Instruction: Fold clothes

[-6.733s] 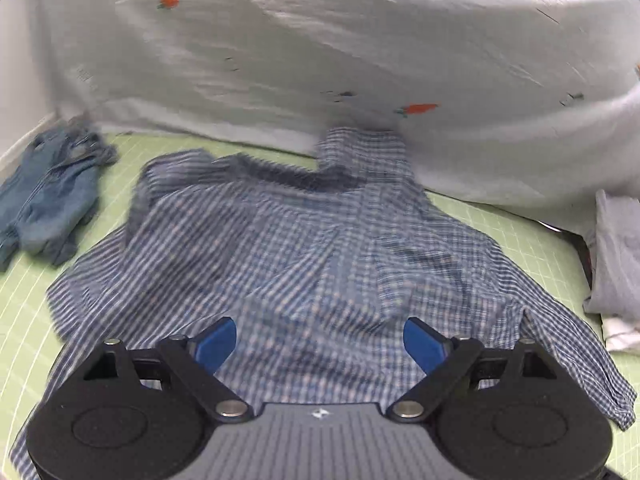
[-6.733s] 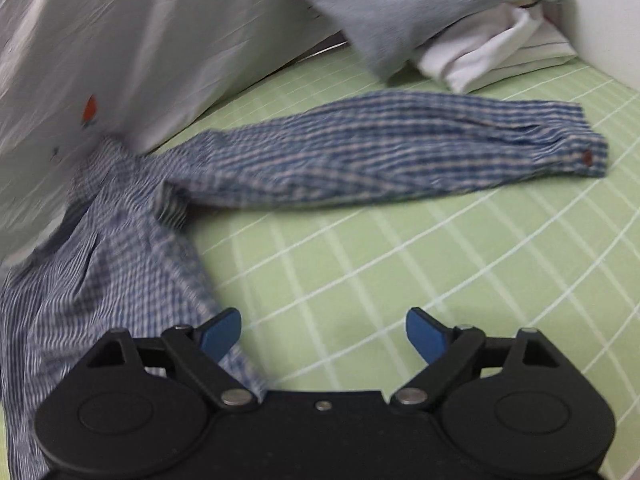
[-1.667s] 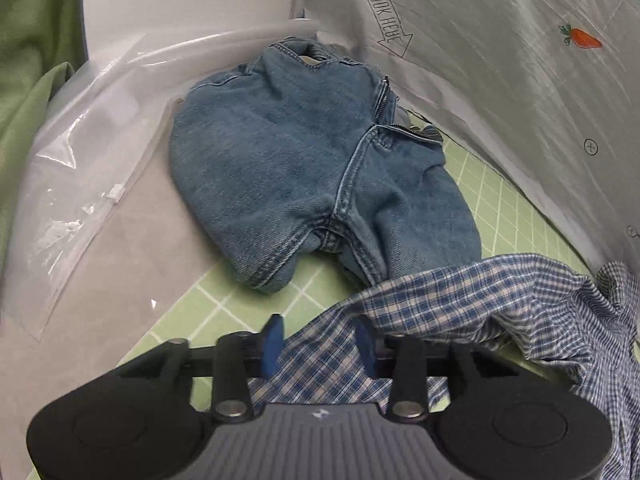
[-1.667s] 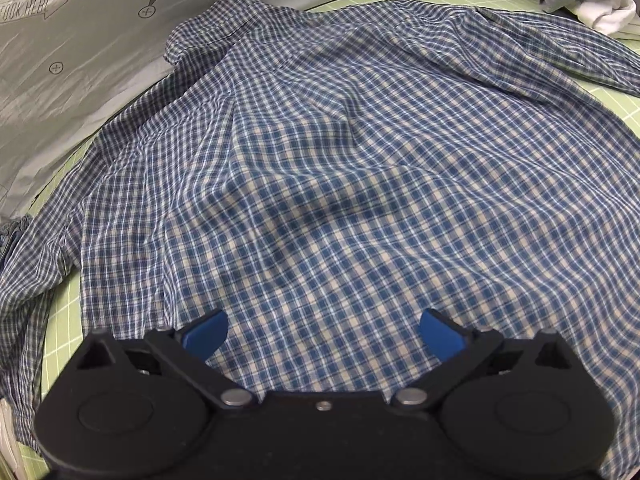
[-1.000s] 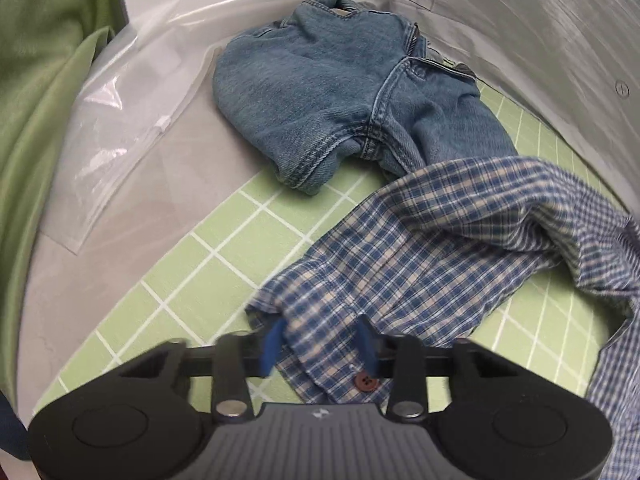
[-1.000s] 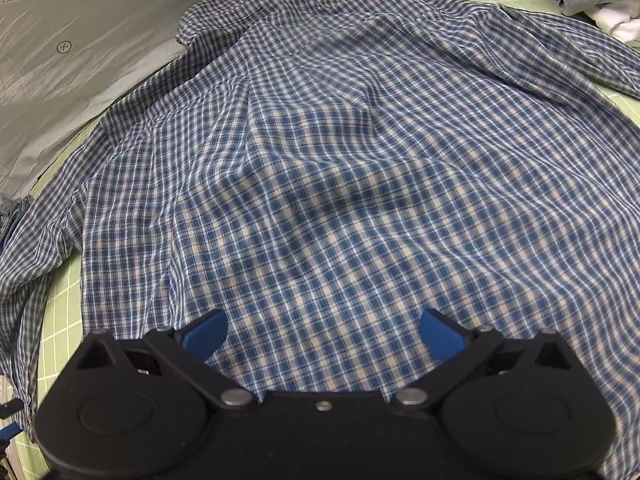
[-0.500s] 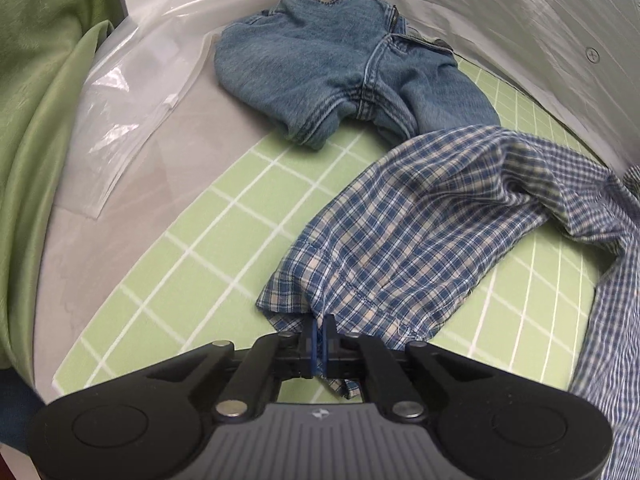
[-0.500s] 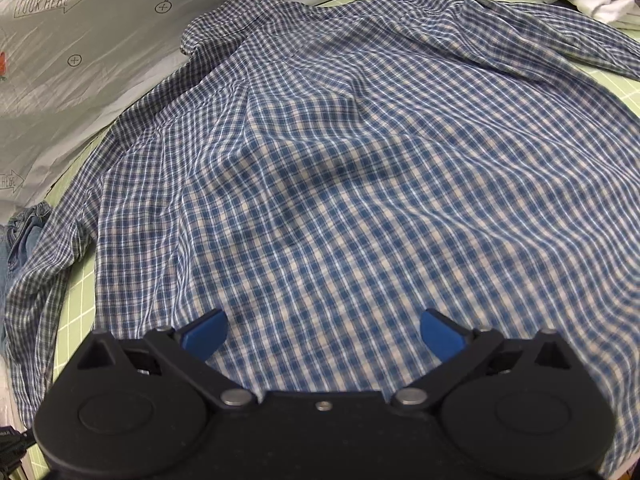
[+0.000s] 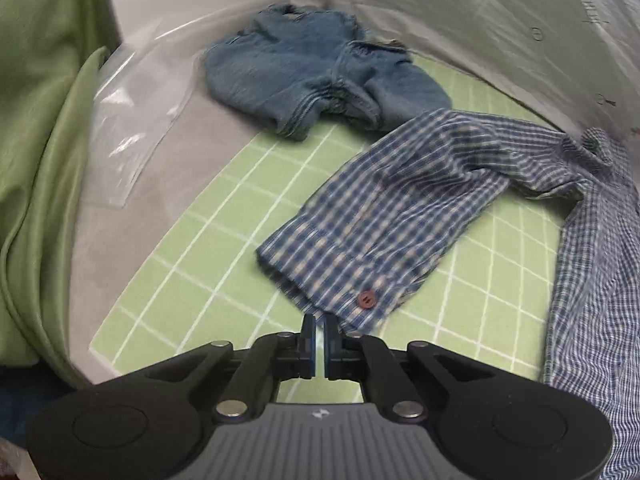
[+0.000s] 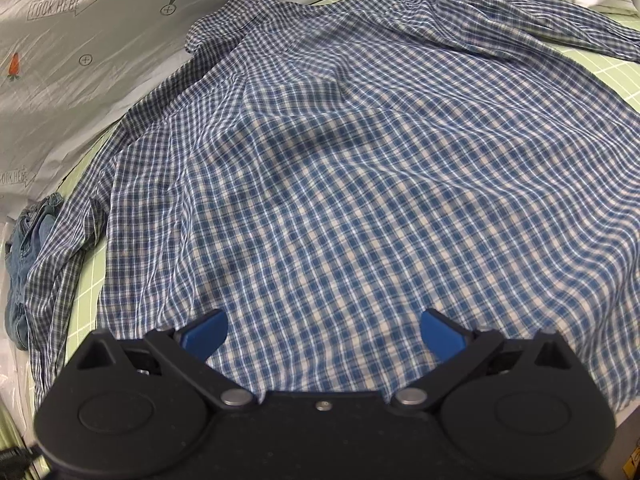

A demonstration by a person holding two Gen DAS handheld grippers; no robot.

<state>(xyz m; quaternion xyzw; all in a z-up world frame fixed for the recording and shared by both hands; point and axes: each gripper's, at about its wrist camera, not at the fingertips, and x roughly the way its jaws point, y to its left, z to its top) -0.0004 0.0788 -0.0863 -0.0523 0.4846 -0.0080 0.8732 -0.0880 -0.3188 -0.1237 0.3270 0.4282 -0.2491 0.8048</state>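
A green cutting mat (image 9: 192, 240) with a white grid covers the bench, backed by a crinkled pale sheet (image 10: 80, 40) printed with carrots and arrows; a green cloth (image 9: 36, 120) hangs at the far left and a clear plastic bag (image 9: 128, 120) lies by the mat's edge. A pair of jeans (image 9: 320, 72) sits crumpled at the back of the mat.

The checked shirt (image 10: 360, 160) lies spread across the mat, apparently back side up, collar (image 10: 224, 20) toward the printed sheet and hem toward the right gripper (image 10: 323, 330). Its long axis runs from that gripper away to the collar. The left sleeve (image 9: 400, 200) stretches out sideways from the body, its cuff (image 9: 340, 280) and brown button (image 9: 367, 300) nearest the left gripper (image 9: 319, 340).

The left gripper's jaws are nearly together but easing apart, a thin gap showing between them; the cuff's edge lies just beyond the tips and no cloth seems to be between them. The right gripper hovers over the lower back of the shirt with its jaws spread wide, holding nothing.

The step in hand looks like laying the sleeve out straight, with the cuff being let go. Next would likely be folding the sleeve in across the body, which calls for a fresh pinch on the cuff and carrying it over the back without dragging the body askew.
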